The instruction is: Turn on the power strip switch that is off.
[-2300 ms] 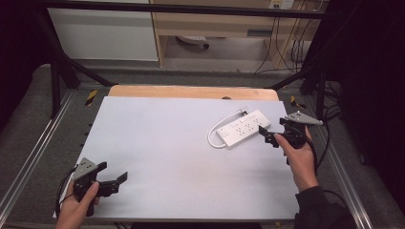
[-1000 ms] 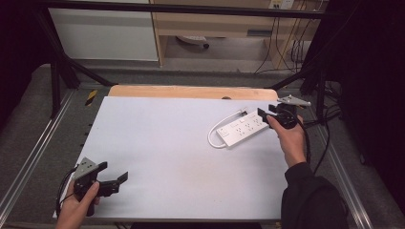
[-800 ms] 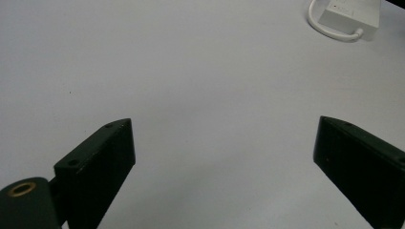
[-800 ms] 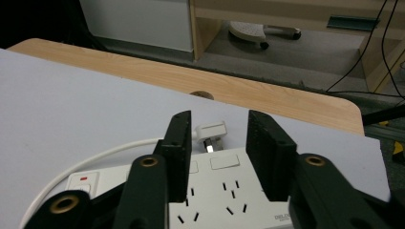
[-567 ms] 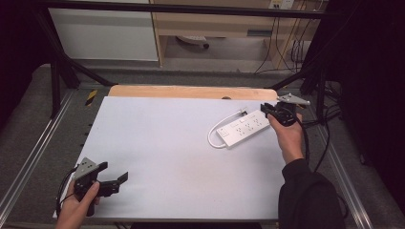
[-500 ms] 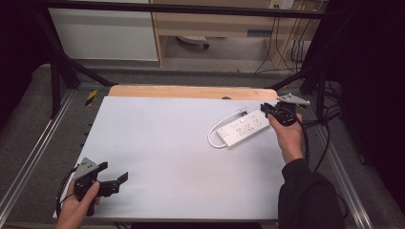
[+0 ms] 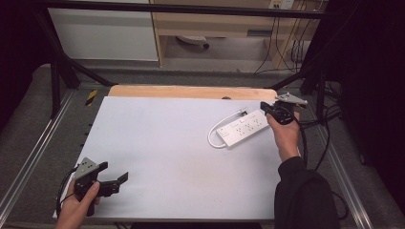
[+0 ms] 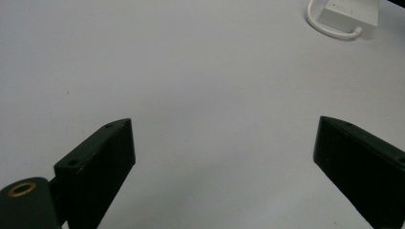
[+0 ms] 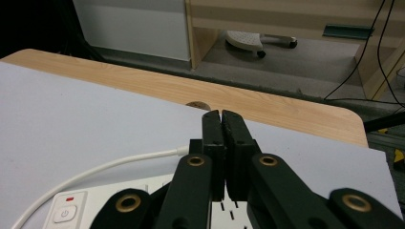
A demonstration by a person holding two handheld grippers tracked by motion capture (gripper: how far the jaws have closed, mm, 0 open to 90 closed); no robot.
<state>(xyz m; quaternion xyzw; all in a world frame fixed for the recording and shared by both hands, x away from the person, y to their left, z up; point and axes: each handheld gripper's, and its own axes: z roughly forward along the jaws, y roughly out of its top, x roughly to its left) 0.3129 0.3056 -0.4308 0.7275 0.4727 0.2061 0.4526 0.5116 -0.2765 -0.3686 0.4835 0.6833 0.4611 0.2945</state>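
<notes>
Right gripper (image 9: 222, 117) just closed, above power strip (image 7: 242, 128)

The right gripper (image 9: 223, 125) covers the near end of the white power strip (image 9: 119, 200), so whether anything sits between its closed jaws can't be made out. The strip's cable (image 7: 213, 135) perhaps ends at a plug, too small to tell.
</notes>
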